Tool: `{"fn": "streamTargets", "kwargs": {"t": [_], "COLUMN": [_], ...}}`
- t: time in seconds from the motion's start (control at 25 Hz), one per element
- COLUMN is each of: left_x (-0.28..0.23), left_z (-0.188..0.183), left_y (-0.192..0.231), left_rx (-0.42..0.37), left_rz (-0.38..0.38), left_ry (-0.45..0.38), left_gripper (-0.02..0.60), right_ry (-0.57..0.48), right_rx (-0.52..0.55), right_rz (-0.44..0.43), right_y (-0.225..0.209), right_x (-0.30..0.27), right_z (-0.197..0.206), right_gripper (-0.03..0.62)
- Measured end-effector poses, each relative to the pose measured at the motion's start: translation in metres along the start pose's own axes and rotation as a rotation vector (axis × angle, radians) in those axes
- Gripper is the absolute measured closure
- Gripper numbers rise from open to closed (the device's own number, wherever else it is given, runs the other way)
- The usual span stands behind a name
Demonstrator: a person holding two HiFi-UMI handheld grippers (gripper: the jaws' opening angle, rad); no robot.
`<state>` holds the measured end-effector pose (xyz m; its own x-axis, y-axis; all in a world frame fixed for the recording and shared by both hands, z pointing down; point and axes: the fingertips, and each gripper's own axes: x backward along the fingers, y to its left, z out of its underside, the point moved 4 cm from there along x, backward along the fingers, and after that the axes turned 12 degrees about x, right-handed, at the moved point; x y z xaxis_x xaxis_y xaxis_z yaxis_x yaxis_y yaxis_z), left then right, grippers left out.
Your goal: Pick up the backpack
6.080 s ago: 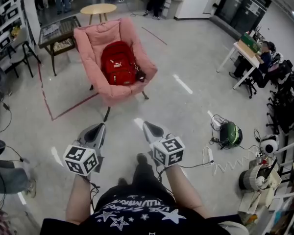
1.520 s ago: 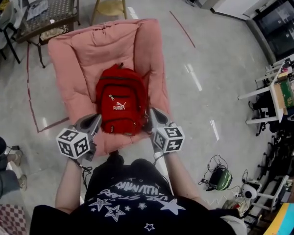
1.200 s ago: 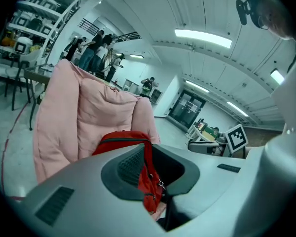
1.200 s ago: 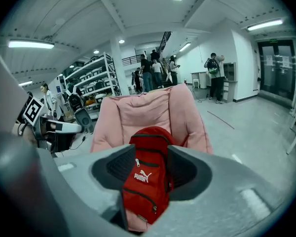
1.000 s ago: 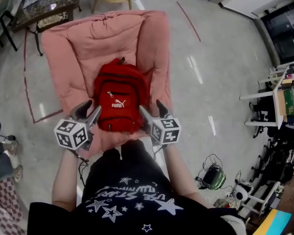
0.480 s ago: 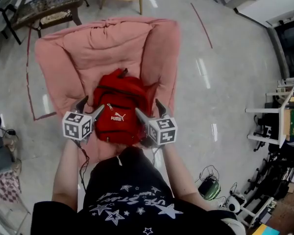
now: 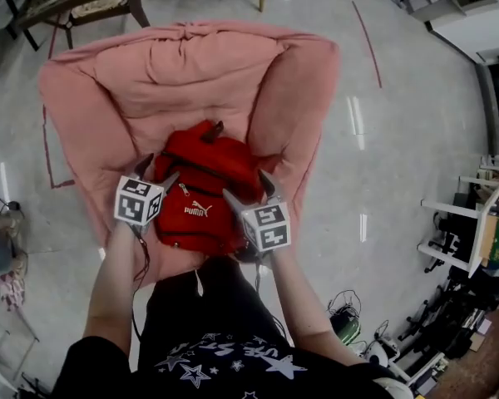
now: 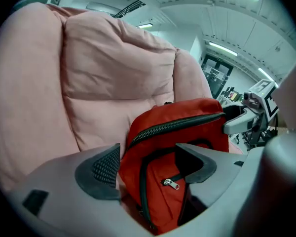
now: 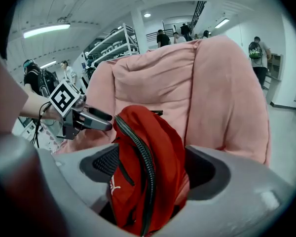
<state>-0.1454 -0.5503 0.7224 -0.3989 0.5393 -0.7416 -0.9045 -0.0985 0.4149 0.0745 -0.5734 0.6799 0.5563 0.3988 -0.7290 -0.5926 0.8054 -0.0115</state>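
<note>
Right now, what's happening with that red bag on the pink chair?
A person stands at the chair with a gripper in each hand, going for the backpack on its seat. The left gripper and right gripper have both just opened their fingers wide. Each has one side of the backpack between them. Neither has clamped down, and the backpack rests on the chair, not yet lifted.
</note>
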Motion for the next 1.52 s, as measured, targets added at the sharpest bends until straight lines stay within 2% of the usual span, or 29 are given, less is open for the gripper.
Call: {"fn": "streamTargets", "kwargs": {"t": [0.2, 0.32, 0.48, 0.52, 0.64, 0.76, 0.84, 0.88, 1.04, 1.2, 1.32, 1.52], "left_x": [-0.036, -0.052, -0.065, -0.067, -0.069, -0.062, -0.055, -0.05, -0.027, 0.016, 0.052, 0.107], "left_z": [0.006, 0.006, 0.0, -0.003, 0.004, 0.015, 0.019, 0.02, 0.019, 0.015, 0.018, 0.028], "left_y": [0.013, 0.016, 0.014, 0.013, 0.009, 0.0, -0.003, -0.004, -0.006, -0.024, -0.042, -0.069], "left_rx": [-0.105, -0.181, -0.3, -0.31, -0.32, -0.37, -0.357, -0.337, -0.265, -0.209, -0.193, -0.228], "left_rz": [-0.042, -0.04, -0.045, -0.038, -0.024, -0.016, -0.001, 0.006, 0.05, 0.176, 0.244, 0.276], "left_ry": [0.043, 0.027, -0.015, -0.021, -0.027, -0.028, -0.04, -0.049, -0.11, -0.24, -0.278, -0.314], "left_gripper": [0.253, 0.253, 0.256, 0.258, 0.393, 0.505, 0.565, 0.566, 0.568, 0.568, 0.568, 0.569], "right_ry": [0.037, 0.046, 0.004, -0.007, -0.025, -0.041, -0.058, -0.064, -0.085, -0.106, -0.139, -0.206], "right_rx": [0.044, 0.096, 0.144, 0.145, 0.141, 0.129, 0.118, 0.116, 0.087, 0.043, 0.038, 0.029], "right_rz": [-0.021, -0.018, 0.0, 0.015, 0.052, 0.053, 0.045, 0.04, 0.031, 0.025, 0.03, 0.042], "right_y": [-0.004, -0.004, -0.008, -0.011, -0.015, -0.006, 0.003, 0.006, 0.016, 0.02, 0.032, 0.059], "right_x": [-0.025, -0.033, -0.042, -0.044, -0.043, -0.042, -0.041, -0.039, -0.032, -0.005, 0.021, 0.061], "right_z": [0.01, 0.01, 0.009, 0.006, 0.003, 0.006, 0.005, 0.005, 0.002, 0.003, -0.006, -0.014], "right_gripper": [0.183, 0.183, 0.2, 0.257, 0.399, 0.491, 0.56, 0.572, 0.579, 0.58, 0.58, 0.58]}}
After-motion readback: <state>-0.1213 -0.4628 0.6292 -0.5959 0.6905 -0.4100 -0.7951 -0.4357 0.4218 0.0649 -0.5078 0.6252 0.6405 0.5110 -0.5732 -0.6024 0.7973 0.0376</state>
